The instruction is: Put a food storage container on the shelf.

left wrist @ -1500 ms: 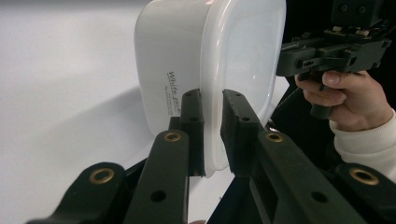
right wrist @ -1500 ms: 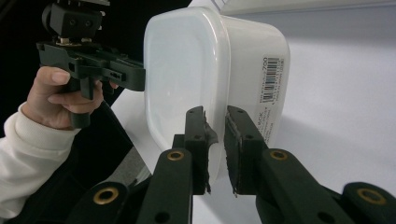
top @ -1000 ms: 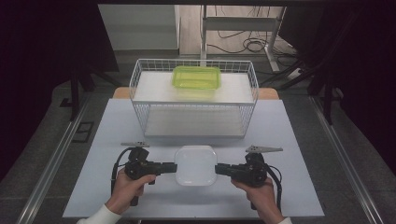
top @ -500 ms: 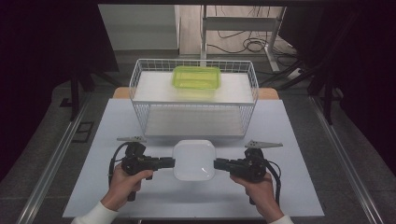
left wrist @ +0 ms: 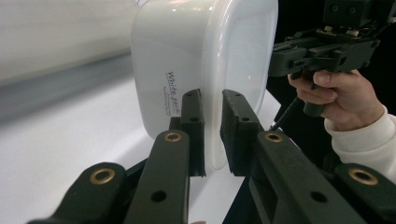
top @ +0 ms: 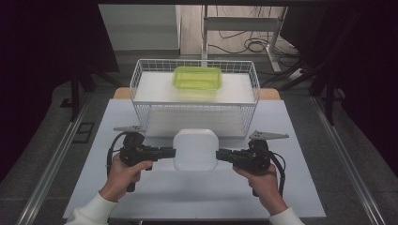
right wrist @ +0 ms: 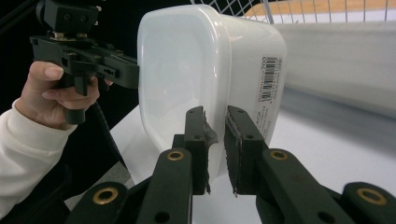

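In the high view, a white container [top: 195,149] hangs in the middle of the table [top: 300,187], lifted off the surface and held from both sides: the left gripper [top: 171,152] bites its rim at nine o'clock and the right gripper [top: 219,154] bites it at three o'clock, so the load is shared and the box stays level. Just beyond it at twelve o'clock stands a white wire basket [top: 141,84], and inside that, toward its far side, sits a green container [top: 197,78]; my guess is the white box is bound for the basket too, which would explain the two-sided carry in front of its near wall. In the left gripper view, the left gripper [left wrist: 212,135] has its jaws pressed in on the thin rim of the white container [left wrist: 187,56], one jaw outside the wall and one inside, while the person's other hand [left wrist: 345,100] shows at three o'clock. In the right gripper view, the right gripper [right wrist: 215,140] pinches the opposite rim of the white container [right wrist: 196,60] the same way, a barcode label [right wrist: 268,77] on the outer wall, and the left hand [right wrist: 56,91] grips its handle at nine o'clock
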